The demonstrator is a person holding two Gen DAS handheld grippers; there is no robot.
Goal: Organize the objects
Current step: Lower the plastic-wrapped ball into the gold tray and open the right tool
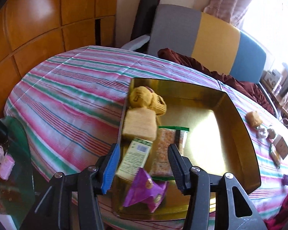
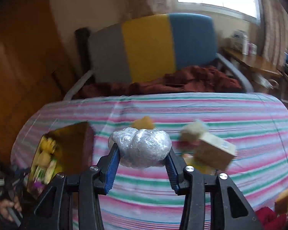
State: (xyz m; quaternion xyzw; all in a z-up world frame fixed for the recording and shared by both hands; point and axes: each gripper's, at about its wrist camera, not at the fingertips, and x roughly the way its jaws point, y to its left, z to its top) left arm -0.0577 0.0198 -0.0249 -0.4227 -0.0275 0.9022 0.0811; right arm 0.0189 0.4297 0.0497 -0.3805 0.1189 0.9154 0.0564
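My left gripper (image 1: pixel 144 146) hangs open over the near end of a gold tray (image 1: pixel 238 118) on the striped tablecloth (image 1: pixel 76 99), with nothing between its fingers. Under it in the tray lie a purple packet (image 1: pixel 146 189), a cream and green box (image 1: pixel 134 159), a zip bag of orange grains (image 1: pixel 165 149), a yellow sponge (image 1: pixel 140 126) and a yellow knitted piece (image 1: pixel 144 97). My right gripper (image 2: pixel 143 149) is shut on a clear plastic-wrapped bundle (image 2: pixel 144 145), held above the cloth. The tray (image 2: pixel 74 134) lies to its left.
Loose items remain on the cloth: a cardboard box (image 2: pixel 215 153), a pale lump (image 2: pixel 194 130), a yellow piece (image 2: pixel 144 122), a sponge (image 2: pixel 284 199). A grey, yellow and blue chair (image 1: pixel 211 30) with a maroon cloth (image 1: pixel 230 76) stands behind the table. A glass side table (image 1: pixel 15 153) sits at left.
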